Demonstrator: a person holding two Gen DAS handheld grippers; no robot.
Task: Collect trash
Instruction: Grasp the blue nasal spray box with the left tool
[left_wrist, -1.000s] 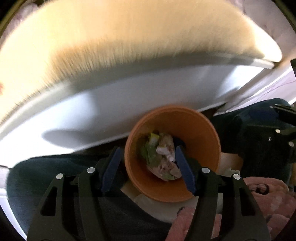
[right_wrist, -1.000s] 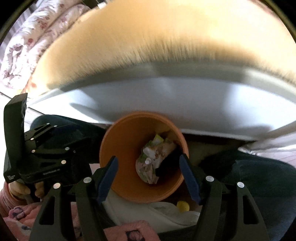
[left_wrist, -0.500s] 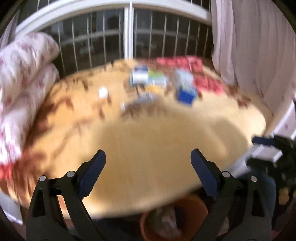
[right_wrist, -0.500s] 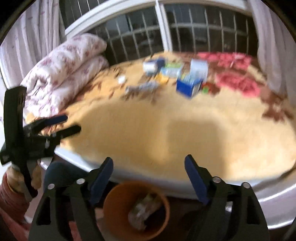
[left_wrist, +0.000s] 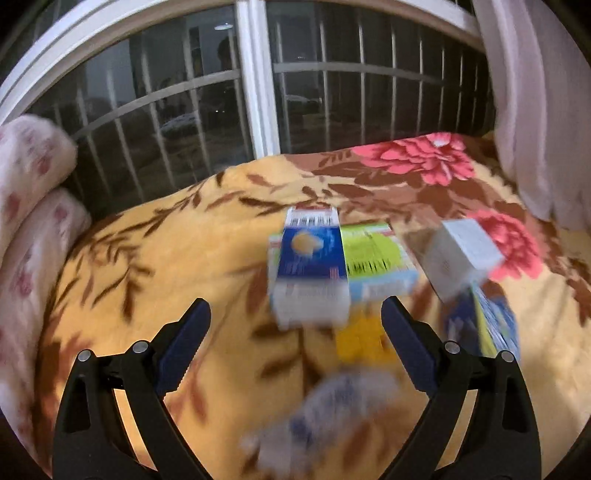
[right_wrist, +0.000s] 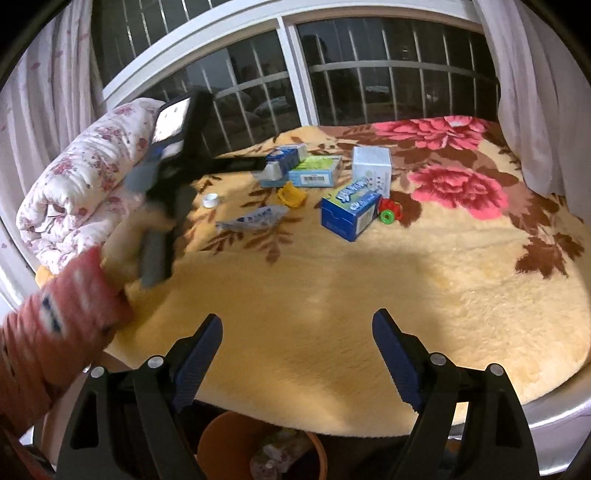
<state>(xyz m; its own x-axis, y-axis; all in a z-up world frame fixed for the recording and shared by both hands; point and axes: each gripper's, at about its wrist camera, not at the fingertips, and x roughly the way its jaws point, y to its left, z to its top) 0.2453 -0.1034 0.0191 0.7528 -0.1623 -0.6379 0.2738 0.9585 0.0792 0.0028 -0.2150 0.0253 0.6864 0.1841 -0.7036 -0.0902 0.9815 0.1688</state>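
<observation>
Trash lies on the yellow flowered blanket: a blue and white carton, a green box, a white box, a blue box, a yellow piece and a grey wrapper. My left gripper is open and empty, close over the wrapper; it also shows in the right wrist view. My right gripper is open and empty above the bed's front edge. The orange bin with trash inside stands below it.
A rolled floral quilt lies at the bed's left. A barred window and pale curtains stand behind. A small white cap and a red and green toy also lie on the blanket.
Both grippers rose from over the orange bin to above the bed. The left one then moved forward to the pile of boxes. Both jaws opened wide.
</observation>
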